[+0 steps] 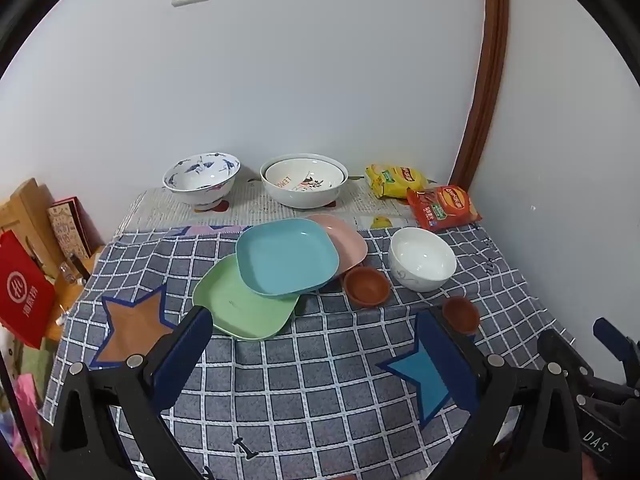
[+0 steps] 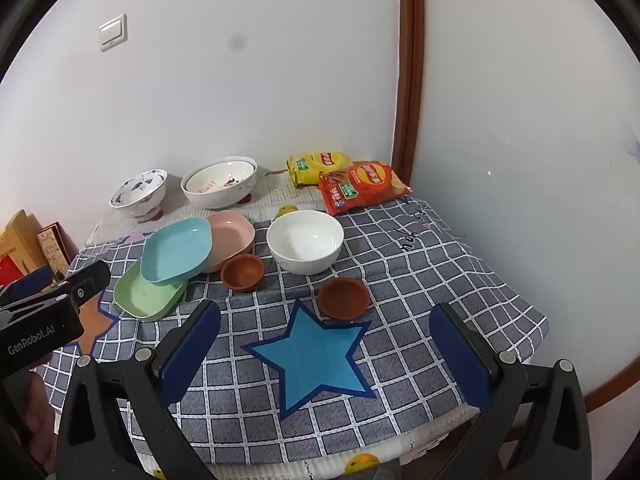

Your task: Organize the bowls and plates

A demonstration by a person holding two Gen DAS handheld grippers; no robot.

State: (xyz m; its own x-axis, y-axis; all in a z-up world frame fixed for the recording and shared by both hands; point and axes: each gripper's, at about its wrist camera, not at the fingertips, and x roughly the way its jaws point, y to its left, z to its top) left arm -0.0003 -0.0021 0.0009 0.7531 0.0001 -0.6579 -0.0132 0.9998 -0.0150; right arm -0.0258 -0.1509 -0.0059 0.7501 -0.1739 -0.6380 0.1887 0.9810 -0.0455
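Observation:
A blue plate (image 1: 286,256) (image 2: 176,250) lies tilted over a green plate (image 1: 240,308) (image 2: 146,296) and a pink plate (image 1: 346,236) (image 2: 234,232). Two small brown bowls sit nearby, one (image 1: 366,286) (image 2: 242,272) by the plates, one (image 1: 460,314) (image 2: 343,298) nearer. A white bowl (image 1: 422,258) (image 2: 305,242) stands right of them. At the back are a blue-patterned bowl (image 1: 201,178) (image 2: 139,194) and a small bowl nested in a large white bowl (image 1: 304,184) (image 2: 219,182). My left gripper (image 1: 316,354) and right gripper (image 2: 324,344) are open, empty, above the table's near part.
The table has a grey checked cloth (image 1: 300,380) (image 2: 420,280) with star patches. A yellow snack bag (image 1: 394,180) (image 2: 318,166) and a red one (image 1: 444,206) (image 2: 362,186) lie at the back right. Walls stand behind and right. Boxes (image 1: 36,240) stand left of the table.

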